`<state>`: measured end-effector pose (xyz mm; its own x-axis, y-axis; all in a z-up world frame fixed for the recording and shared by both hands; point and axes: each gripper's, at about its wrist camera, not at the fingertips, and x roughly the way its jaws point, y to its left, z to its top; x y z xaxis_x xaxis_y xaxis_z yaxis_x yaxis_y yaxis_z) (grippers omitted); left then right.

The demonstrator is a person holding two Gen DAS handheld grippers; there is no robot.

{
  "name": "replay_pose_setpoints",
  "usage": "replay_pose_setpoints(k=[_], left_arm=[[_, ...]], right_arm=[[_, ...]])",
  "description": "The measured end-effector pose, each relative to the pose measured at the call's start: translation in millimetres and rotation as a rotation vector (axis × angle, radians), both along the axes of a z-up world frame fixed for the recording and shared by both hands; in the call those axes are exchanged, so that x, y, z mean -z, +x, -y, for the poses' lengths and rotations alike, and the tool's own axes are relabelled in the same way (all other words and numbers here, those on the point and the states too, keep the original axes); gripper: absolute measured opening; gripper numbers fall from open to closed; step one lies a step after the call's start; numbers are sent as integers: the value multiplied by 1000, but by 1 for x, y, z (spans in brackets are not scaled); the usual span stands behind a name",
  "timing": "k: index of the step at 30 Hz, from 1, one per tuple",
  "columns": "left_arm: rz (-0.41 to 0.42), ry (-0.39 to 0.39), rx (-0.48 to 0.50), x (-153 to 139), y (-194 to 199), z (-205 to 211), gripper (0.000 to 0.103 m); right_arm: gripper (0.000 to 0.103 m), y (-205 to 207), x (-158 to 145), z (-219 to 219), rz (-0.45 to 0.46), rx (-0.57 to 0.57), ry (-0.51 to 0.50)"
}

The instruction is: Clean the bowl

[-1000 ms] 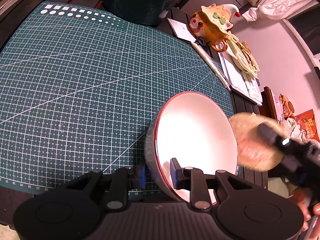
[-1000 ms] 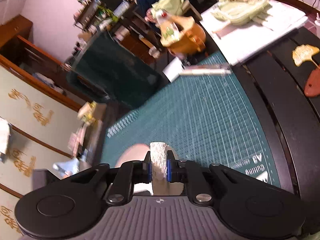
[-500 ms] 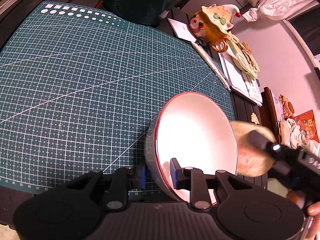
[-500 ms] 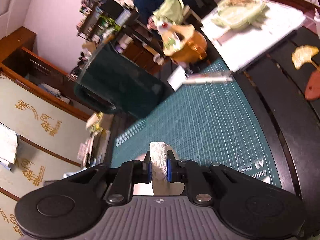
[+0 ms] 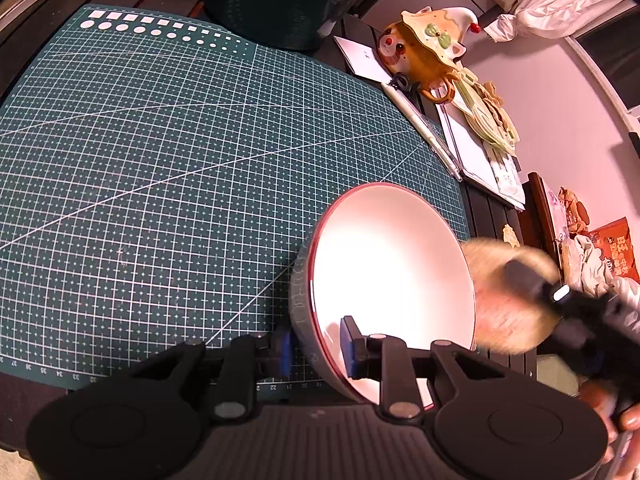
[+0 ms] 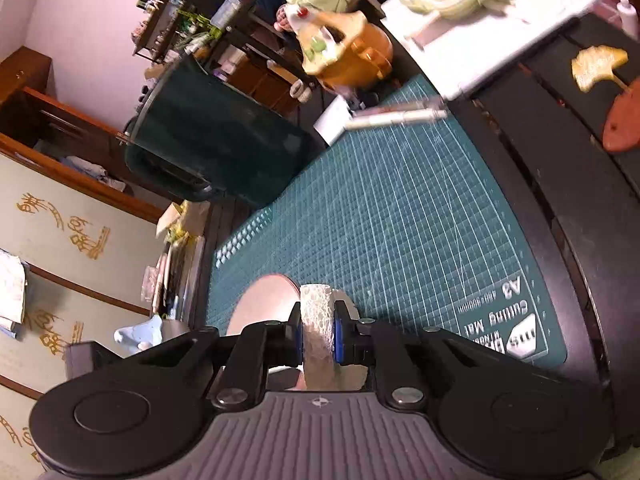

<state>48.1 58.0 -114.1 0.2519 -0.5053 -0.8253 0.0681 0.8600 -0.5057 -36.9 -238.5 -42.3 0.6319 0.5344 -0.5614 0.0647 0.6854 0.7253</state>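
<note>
Our left gripper is clamped on the bowl rim, tilting the bowl over the cutting mat near its corner. Our right gripper is clenched on the loofah sponge, just beside the rim. We should press it inside and sweep round, keeping the rim pinch firm.

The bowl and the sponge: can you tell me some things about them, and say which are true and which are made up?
1. The left gripper pinches the bowl by its rim. True.
2. The bowl lies upside down on the cutting mat. False: it is tipped up, its white inside showing.
3. The right gripper squeezes a round sponge. True.
4. The bowl's rim is blue. False: it is red.
5. The sponge sits deep inside the bowl. False: in the left wrist view it is beside the bowl's right edge.
</note>
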Motion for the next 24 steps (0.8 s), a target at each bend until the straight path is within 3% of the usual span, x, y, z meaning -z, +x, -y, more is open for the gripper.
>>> replay_pose_setpoints(k=[3, 8, 13, 17, 22, 24], left_arm=[[-1, -2, -1, 1, -2, -4, 23], [1, 1, 1, -1, -7, 0, 23], [0, 1, 1, 0, -8, 2, 23], [-2, 4, 2, 1, 18, 16, 23], [-4, 4, 4, -3, 18, 22, 23], [-4, 4, 3, -4, 18, 23, 23]], right_arm=[[13, -1, -1, 1, 12, 4, 8], [13, 1, 14, -5, -71, -16, -7], [13, -2, -1, 3, 5, 18, 22], [13, 2, 14, -7, -78, -11, -15], [13, -2, -1, 7, 6, 35, 43], [13, -2, 1, 4, -4, 23, 37]])
